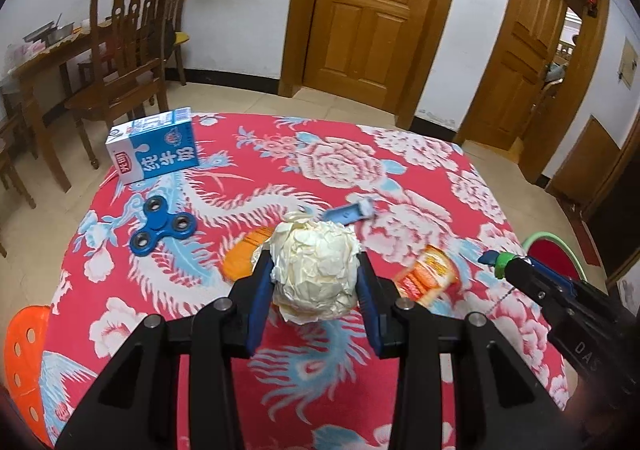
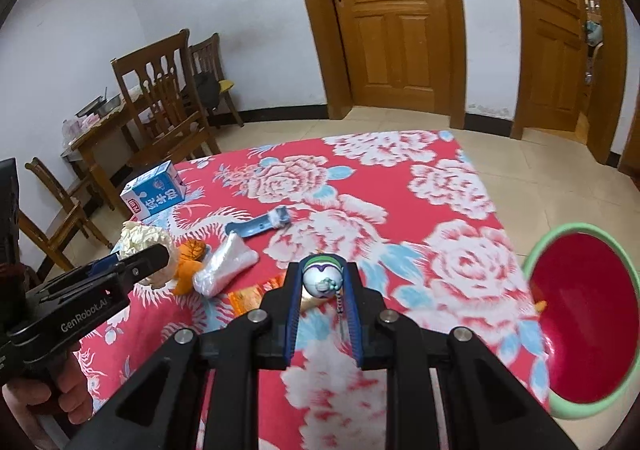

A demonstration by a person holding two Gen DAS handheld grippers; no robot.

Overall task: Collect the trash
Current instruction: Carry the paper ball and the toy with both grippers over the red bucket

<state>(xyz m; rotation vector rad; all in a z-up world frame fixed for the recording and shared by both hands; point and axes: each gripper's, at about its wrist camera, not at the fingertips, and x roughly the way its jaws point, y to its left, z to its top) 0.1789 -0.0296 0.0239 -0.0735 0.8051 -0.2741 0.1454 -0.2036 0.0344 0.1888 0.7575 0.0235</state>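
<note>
My left gripper (image 1: 314,270) is shut on a crumpled ball of cream paper (image 1: 314,264) and holds it above the red floral tablecloth (image 1: 400,170); the ball also shows at the left in the right wrist view (image 2: 144,238). My right gripper (image 2: 323,276) is shut on a small round white, green and purple toy (image 2: 322,276); it shows from the side in the left wrist view (image 1: 496,260). A red bin with a green rim (image 2: 580,314) stands off the table's right edge.
On the cloth lie a blue milk carton (image 1: 154,146), a blue fidget spinner (image 1: 162,228), a blue scraper (image 2: 260,224), orange peel (image 2: 190,262), a clear plastic bag (image 2: 226,268) and an orange snack wrapper (image 1: 428,274). An orange stool (image 1: 24,350) stands at left. Wooden chairs (image 1: 128,50) stand beyond.
</note>
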